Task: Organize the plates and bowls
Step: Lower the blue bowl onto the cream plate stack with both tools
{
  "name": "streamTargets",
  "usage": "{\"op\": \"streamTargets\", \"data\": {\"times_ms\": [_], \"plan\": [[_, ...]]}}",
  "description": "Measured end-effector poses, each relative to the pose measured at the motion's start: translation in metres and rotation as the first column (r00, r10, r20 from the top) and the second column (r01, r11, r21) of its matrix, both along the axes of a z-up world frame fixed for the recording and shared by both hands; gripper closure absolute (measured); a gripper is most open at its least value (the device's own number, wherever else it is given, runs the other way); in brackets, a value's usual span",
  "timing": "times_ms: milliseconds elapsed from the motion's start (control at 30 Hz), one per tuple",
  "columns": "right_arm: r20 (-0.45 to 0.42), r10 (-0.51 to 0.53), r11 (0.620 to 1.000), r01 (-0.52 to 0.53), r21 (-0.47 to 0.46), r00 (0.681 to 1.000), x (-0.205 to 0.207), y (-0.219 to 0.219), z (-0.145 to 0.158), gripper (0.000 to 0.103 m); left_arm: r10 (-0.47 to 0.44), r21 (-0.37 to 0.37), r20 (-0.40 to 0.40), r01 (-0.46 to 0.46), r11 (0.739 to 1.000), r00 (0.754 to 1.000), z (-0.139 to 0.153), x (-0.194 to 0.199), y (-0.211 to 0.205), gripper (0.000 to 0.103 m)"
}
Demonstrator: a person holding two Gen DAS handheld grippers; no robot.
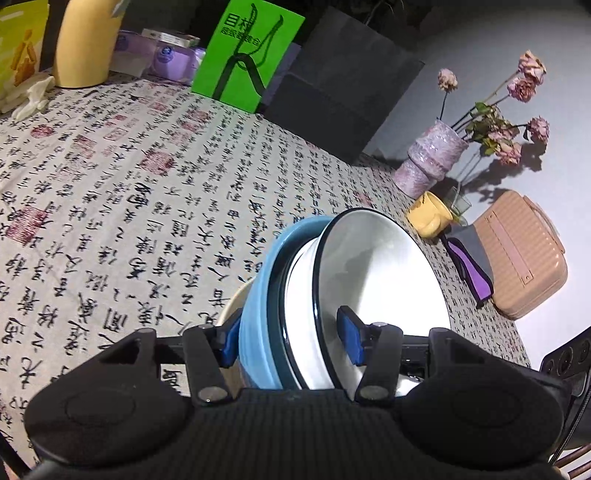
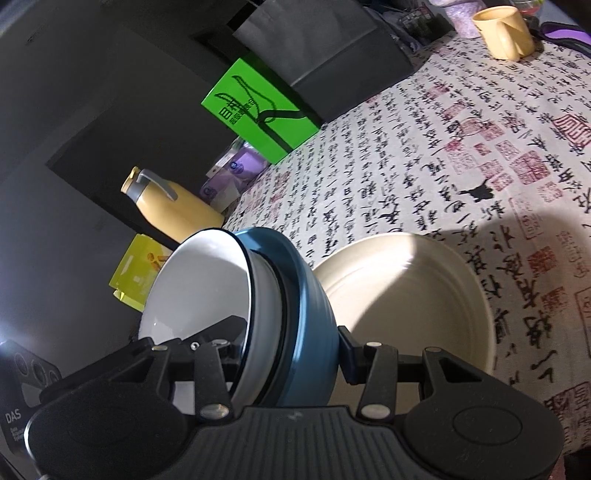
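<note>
A stack of nested bowls is held tilted on its edge above the table: a blue bowl (image 1: 258, 295) (image 2: 310, 295) outside, and white bowls with a dark rim (image 1: 380, 273) (image 2: 199, 280) inside it. My left gripper (image 1: 290, 332) is shut on one side of the stack, one blue pad against the blue outer wall and the other inside the white bowl. My right gripper (image 2: 291, 339) clamps the opposite side the same way; its inner finger is mostly hidden by the white bowl. Below the stack, a cream dish (image 2: 406, 302) (image 1: 232, 299) lies on the calligraphy tablecloth (image 1: 129, 184).
At the back of the table stand a green box (image 1: 247, 55) (image 2: 258, 107), a black bag (image 1: 343, 81), a yellow flask (image 2: 173, 206) and purple tissue packs (image 1: 162, 55). A vase of dried flowers (image 1: 432, 158), a yellow mug (image 1: 430, 214) (image 2: 504, 31) and a tan case (image 1: 521, 254) sit near the table's edge.
</note>
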State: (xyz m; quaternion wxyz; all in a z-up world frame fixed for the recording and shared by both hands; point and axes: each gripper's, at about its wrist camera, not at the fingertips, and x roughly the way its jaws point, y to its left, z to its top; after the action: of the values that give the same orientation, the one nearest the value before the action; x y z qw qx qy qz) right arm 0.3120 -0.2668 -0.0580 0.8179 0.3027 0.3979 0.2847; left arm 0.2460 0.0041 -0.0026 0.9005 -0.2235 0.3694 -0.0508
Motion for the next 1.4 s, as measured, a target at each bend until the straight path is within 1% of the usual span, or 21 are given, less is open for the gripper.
{"op": "streamTargets", "data": {"times_ms": [167, 400, 633, 767, 967, 1233, 1300, 1400], "plan": [[-0.018, -0.015, 1.0, 0.015, -0.002, 1.0, 0.003, -0.008, -0.007, 0.059, -0.02, 0.009, -0.018, 0.02, 1.0, 1.0, -0.007, 0.006, -0.009, 0.05], [-0.033, -0.029, 1.0, 0.029, -0.011, 0.999, 0.007, -0.017, -0.017, 0.059, -0.042, -0.001, -0.042, 0.042, 0.999, 0.998, -0.017, 0.013, -0.015, 0.05], [-0.03, -0.046, 0.998, 0.045, -0.042, 0.998, 0.011, -0.018, -0.023, 0.059, -0.058, -0.014, -0.063, 0.057, 0.998, 0.996, -0.028, 0.021, -0.018, 0.049], [-0.017, -0.045, 0.997, 0.044, -0.064, 0.999, 0.013, -0.016, -0.023, 0.059, -0.062, -0.027, -0.065, 0.06, 0.998, 0.996, -0.031, 0.024, -0.017, 0.049], [0.011, -0.042, 0.991, 0.043, -0.126, 0.999, 0.015, -0.011, -0.023, 0.059, -0.06, -0.046, -0.089, 0.056, 0.997, 0.994, -0.038, 0.029, -0.013, 0.049], [0.049, -0.037, 0.984, 0.045, -0.172, 0.998, 0.016, -0.01, -0.022, 0.06, -0.067, -0.046, -0.073, 0.064, 0.997, 0.995, -0.038, 0.029, -0.014, 0.049], [0.055, -0.037, 0.983, 0.047, -0.177, 0.998, 0.016, -0.011, -0.021, 0.06, -0.065, -0.031, -0.052, 0.064, 0.997, 0.997, -0.035, 0.027, -0.015, 0.046], [0.094, -0.035, 0.981, 0.053, -0.186, 0.995, 0.013, -0.014, -0.015, 0.059, -0.062, 0.025, -0.001, 0.062, 0.998, 0.998, -0.027, 0.02, -0.017, 0.032]]}}
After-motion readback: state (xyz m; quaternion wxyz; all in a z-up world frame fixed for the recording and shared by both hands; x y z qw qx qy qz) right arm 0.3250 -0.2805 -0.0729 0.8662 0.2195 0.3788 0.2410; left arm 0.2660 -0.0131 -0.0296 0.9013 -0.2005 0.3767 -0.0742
